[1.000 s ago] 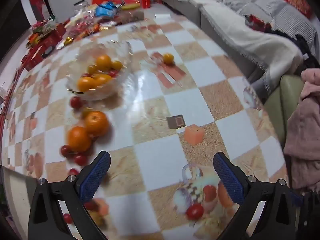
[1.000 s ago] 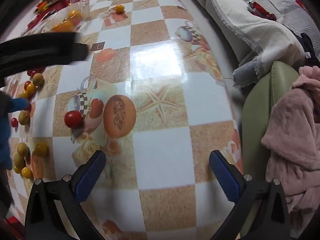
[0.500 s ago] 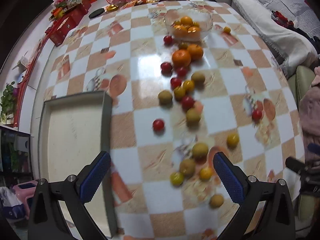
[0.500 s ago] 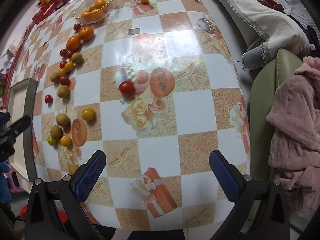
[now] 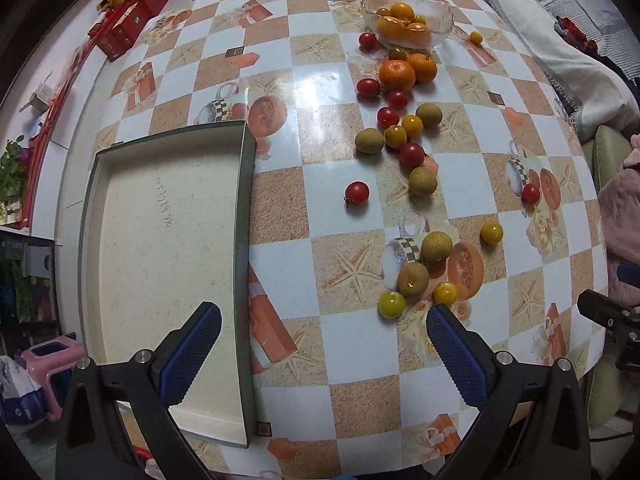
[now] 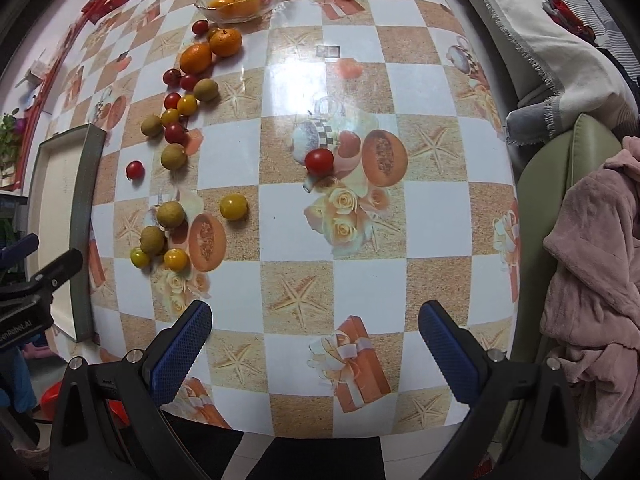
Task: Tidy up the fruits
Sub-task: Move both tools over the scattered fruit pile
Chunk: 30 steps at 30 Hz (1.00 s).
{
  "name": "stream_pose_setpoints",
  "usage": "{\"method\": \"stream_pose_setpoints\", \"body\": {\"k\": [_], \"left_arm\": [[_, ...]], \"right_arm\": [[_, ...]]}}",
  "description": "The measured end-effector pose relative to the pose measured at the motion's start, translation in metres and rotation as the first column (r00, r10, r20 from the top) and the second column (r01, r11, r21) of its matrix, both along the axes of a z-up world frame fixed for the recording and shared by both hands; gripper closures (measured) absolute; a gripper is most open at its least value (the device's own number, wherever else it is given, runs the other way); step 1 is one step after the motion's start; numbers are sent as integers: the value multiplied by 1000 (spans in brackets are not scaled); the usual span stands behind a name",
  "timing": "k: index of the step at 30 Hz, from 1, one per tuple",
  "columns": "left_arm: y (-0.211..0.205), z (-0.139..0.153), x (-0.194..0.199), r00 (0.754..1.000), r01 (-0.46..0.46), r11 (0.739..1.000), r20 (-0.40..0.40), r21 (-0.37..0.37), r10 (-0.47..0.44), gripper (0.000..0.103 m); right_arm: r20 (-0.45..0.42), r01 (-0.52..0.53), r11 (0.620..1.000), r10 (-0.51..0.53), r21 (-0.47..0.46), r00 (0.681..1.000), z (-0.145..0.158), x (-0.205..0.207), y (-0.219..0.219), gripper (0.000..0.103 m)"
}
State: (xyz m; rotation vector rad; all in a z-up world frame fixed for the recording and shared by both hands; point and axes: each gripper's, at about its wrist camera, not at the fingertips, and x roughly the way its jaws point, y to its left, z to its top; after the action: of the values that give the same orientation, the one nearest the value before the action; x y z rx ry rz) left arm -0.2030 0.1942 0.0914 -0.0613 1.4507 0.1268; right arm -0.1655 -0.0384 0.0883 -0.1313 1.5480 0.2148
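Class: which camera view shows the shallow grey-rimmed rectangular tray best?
The left wrist view: the shallow grey-rimmed rectangular tray lies nearly whole, its pale floor bare. The right wrist view shows only a squeezed strip of it at the left edge, partly behind the left gripper.

Pink robe [image 6: 596, 264] on green chair [image 6: 548, 184], red boxes [image 5: 132, 28], pink stool [image 5: 48, 364]

Orange, red, yellow and olive-brown on a checked cloth

The tablecloth [image 6: 360, 216] is white-and-tan checked with starfish, melon and gift prints; the tray [image 5: 160, 232] is cream with grey-green walls; both grippers' pads [image 5: 188, 356] are blue.
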Motion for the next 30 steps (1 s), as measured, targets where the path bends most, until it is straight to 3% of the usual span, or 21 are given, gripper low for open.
{"method": "stream_pose_setpoints", "body": {"k": [30], "left_arm": [[-1, -14, -3, 999, 3, 1000, -53, -5, -3, 0]], "right_arm": [[0, -3, 1000, 3, -11, 1000, 2, 9, 5, 0]]}}
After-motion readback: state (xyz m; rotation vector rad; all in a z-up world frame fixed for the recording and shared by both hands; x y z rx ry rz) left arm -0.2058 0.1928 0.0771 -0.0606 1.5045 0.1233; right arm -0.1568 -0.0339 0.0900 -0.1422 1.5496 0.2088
